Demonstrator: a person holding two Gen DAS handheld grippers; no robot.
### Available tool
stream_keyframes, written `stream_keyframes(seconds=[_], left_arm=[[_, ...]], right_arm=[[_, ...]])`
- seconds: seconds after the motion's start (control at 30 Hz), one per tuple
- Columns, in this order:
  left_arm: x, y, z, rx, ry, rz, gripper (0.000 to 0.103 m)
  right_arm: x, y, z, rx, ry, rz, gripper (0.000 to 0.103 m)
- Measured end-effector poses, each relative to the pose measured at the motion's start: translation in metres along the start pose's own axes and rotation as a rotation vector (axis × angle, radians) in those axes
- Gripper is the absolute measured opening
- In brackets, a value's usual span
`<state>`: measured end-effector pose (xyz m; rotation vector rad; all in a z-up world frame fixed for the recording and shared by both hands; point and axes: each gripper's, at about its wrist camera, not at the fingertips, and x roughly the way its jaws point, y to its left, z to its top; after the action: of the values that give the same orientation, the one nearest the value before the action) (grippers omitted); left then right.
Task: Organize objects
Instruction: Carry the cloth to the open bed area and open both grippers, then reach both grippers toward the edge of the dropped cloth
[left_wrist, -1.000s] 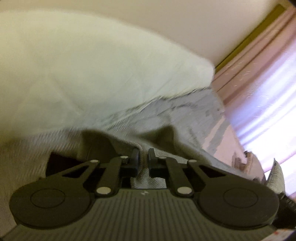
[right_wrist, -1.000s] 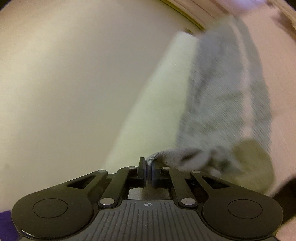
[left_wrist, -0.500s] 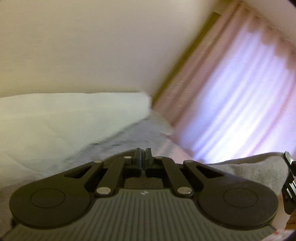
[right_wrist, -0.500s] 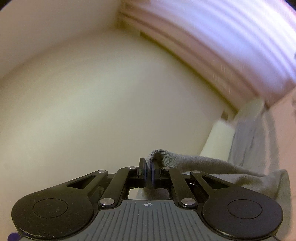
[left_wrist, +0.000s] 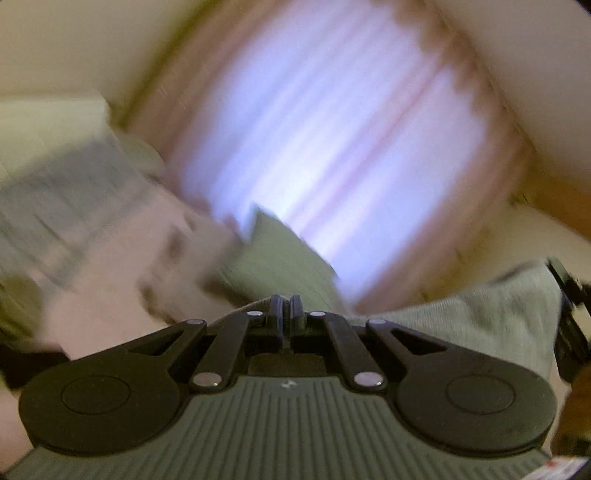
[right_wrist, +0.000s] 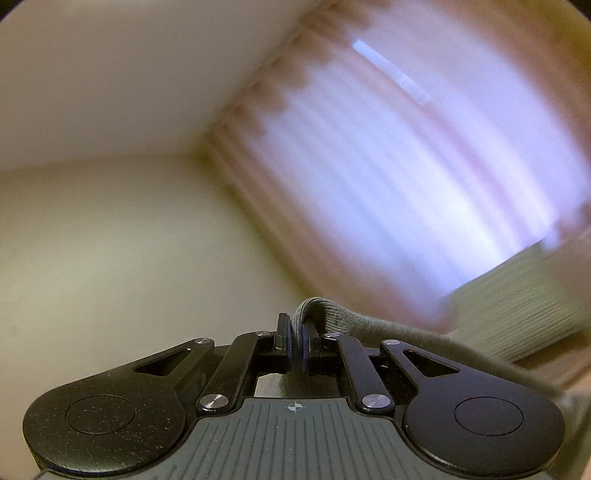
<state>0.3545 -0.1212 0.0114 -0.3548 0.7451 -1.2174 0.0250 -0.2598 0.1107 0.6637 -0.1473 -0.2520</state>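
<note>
Both the left gripper (left_wrist: 285, 314) and the right gripper (right_wrist: 295, 345) were clamped on the grey ribbed knit garment (right_wrist: 517, 317), which was stretched between them before the pink pleated curtain (right_wrist: 406, 177).

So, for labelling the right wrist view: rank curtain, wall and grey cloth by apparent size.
1. Curtain and wall: look alike, unranked.
2. Grey cloth, smallest, pinched in right hand-held gripper.

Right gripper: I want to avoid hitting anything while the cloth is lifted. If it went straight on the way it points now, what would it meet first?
The right gripper, shut on the grey cloth, points up at the cream wall beside the pink curtain. Nothing nearer shows; depth is unclear and the view is blurred.
</note>
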Motion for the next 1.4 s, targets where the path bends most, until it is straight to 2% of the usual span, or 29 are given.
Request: stream_keyframes(seconds=[0.03,0.07,0.1,0.13,0.17,0.2,0.27,0.33,0.43,0.57,0.67,0.73,0.9,1.0,1.17,1.4], left_arm=[[0.014,-0.017,-0.016,0.004,0.061,0.004,0.002],[0.03,-0.035,-0.032,0.008,0.128,0.023,0.003],[0.045,-0.046,-0.05,0.008,0.199,0.047,0.003],[0.058,-0.056,-0.069,0.007,0.253,0.073,0.003],[0.065,-0.065,-0.087,0.008,0.293,0.103,0.004],[0.071,-0.077,-0.103,0.02,0.328,0.133,0.004],[0.072,-0.092,-0.139,0.054,0.364,0.177,0.008],[0.073,-0.104,-0.171,0.078,0.41,0.228,0.014],[0.063,-0.091,-0.225,0.093,0.495,0.316,0.014],[0.025,-0.099,-0.271,0.114,0.583,0.38,0.018],[0.007,-0.113,-0.292,0.21,0.63,0.406,0.025],[0.0,-0.125,-0.305,0.285,0.66,0.401,0.026],[-0.018,-0.146,-0.323,0.392,0.699,0.335,0.031],[-0.03,-0.148,-0.326,0.437,0.718,0.323,0.032],[-0.044,-0.132,-0.32,0.467,0.749,0.321,0.037],[-0.06,-0.11,-0.317,0.487,0.763,0.3,0.038]], right_arm=[[-0.011,-0.009,0.011,-0.005,0.018,-0.06,0.006],[-0.018,-0.021,0.021,-0.023,0.064,-0.124,0.019],[-0.019,-0.037,0.029,-0.059,0.14,-0.196,0.045],[-0.018,-0.053,0.03,-0.07,0.212,-0.264,0.059],[-0.021,-0.077,0.028,-0.052,0.302,-0.361,0.068],[-0.03,-0.103,0.022,-0.015,0.393,-0.448,0.068],[-0.061,-0.141,0.006,0.049,0.481,-0.508,0.068],[-0.104,-0.17,-0.012,0.099,0.529,-0.531,0.068],[-0.18,-0.205,-0.031,0.161,0.599,-0.599,0.068],[-0.251,-0.22,-0.054,0.116,0.646,-0.663,0.068],[-0.294,-0.209,-0.071,0.043,0.674,-0.675,0.068],[-0.304,-0.203,-0.088,0.01,0.707,-0.683,0.068],[-0.288,-0.203,-0.147,0.009,0.749,-0.731,0.068],[-0.294,-0.189,-0.162,0.033,0.748,-0.756,0.068],[-0.293,-0.163,-0.183,0.035,0.758,-0.774,0.068],[-0.296,-0.135,-0.213,0.047,0.759,-0.797,0.068]])
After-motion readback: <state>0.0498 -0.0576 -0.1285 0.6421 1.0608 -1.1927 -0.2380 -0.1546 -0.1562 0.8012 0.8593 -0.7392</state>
